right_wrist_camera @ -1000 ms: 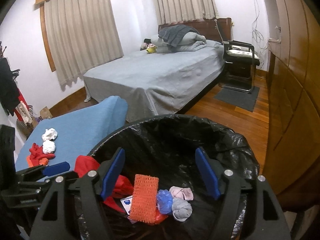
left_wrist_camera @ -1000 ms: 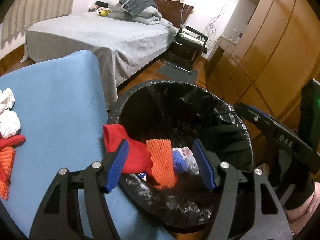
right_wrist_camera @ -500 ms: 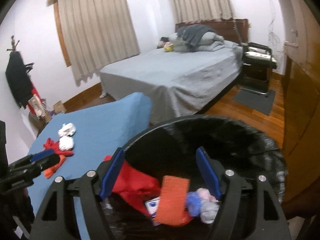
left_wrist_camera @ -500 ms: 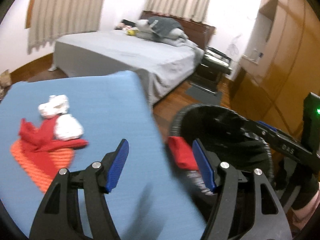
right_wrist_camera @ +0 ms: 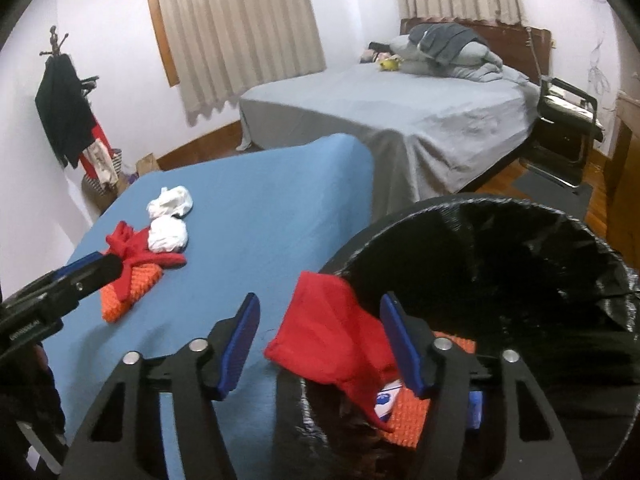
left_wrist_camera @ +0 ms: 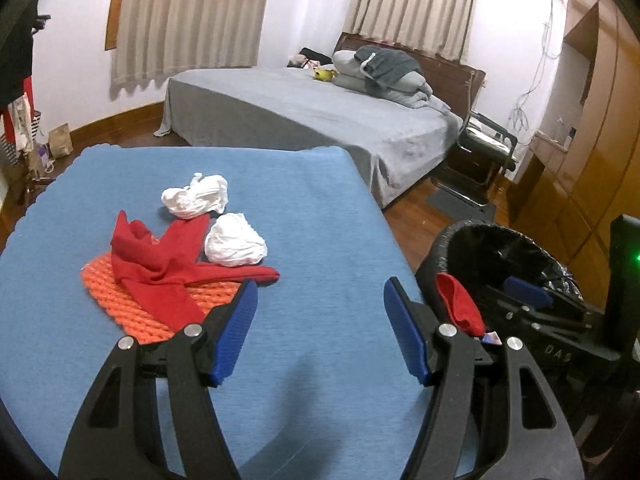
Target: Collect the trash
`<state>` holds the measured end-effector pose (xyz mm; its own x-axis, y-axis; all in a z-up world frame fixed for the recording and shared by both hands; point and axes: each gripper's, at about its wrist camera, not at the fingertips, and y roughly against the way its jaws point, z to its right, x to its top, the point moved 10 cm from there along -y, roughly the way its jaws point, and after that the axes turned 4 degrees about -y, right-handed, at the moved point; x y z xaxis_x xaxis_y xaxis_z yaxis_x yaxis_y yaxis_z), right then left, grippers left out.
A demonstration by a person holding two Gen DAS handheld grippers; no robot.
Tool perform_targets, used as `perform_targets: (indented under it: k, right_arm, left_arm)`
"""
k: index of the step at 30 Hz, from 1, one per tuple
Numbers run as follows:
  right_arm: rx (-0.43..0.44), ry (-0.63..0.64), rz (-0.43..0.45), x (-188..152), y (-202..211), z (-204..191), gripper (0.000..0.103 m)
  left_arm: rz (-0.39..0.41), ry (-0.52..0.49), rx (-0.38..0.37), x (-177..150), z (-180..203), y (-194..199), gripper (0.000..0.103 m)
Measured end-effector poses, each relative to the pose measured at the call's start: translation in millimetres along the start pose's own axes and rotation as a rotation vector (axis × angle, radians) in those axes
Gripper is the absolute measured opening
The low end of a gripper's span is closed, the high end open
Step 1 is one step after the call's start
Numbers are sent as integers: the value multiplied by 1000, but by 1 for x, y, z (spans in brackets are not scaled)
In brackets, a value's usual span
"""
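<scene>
A: Trash on the blue table [left_wrist_camera: 328, 216] fills the left wrist view, where a second ago that camera looked straight down into the bin [left_wrist_camera: 520, 248]. The left gripper [left_wrist_camera: 318, 330] has swung away from the bin and now hangs over the tabletop.

B: And the right one?

A: The right gripper [right_wrist_camera: 318, 346] has drifted too. Earlier it sat squarely over the bin [right_wrist_camera: 520, 264]; now its left finger is above the table [right_wrist_camera: 260, 216] and its right finger above the bin's rim.

B: Fingers?

A: Both pairs are spread wide, with nothing between them. The left gripper's fingers [left_wrist_camera: 236, 328] touch nothing that I can see. The right gripper's fingers [right_wrist_camera: 240, 344] flank a red cloth [right_wrist_camera: 336, 340] draped over the bin's near rim, without pinching it.

B: Where is the remaining trash?

A: On the table, ahead and left of the left gripper: two crumpled white wads [left_wrist_camera: 196, 198] [left_wrist_camera: 234, 244], a red rag [left_wrist_camera: 164, 260] lying across an orange foam net [left_wrist_camera: 132, 300]. The right wrist view shows the same heap [right_wrist_camera: 144, 256] well apart from the bin.

B: Inside the bin?

A: An orange net [right_wrist_camera: 408, 412], the red cloth's lower end, and a small white-and-blue scrap [right_wrist_camera: 386, 398], all on the black liner.
</scene>
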<state>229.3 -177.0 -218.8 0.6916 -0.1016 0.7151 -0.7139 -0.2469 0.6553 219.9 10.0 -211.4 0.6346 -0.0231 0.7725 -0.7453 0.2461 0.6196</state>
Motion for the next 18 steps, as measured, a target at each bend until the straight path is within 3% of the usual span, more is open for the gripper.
perform_targets:
  k: [6,8,13,18]
  right_arm:
    - [-5,35,-62,-11,-11,-10,41]
    - [-7,45,-79,-16,-13,-11,26]
    - [-1,36,-70,-13,-9,-11,8]
    - [-26,25,-22,3,5,-2,4]
  left_arm:
    - [1,10,-2,0,-1,-2,63]
    - [-1,12,-4,0,-1,-2,63]
    - [-4,18,-6,-2,1,-3,63]
    - [-1,16,-10,-2,2,-2,63]
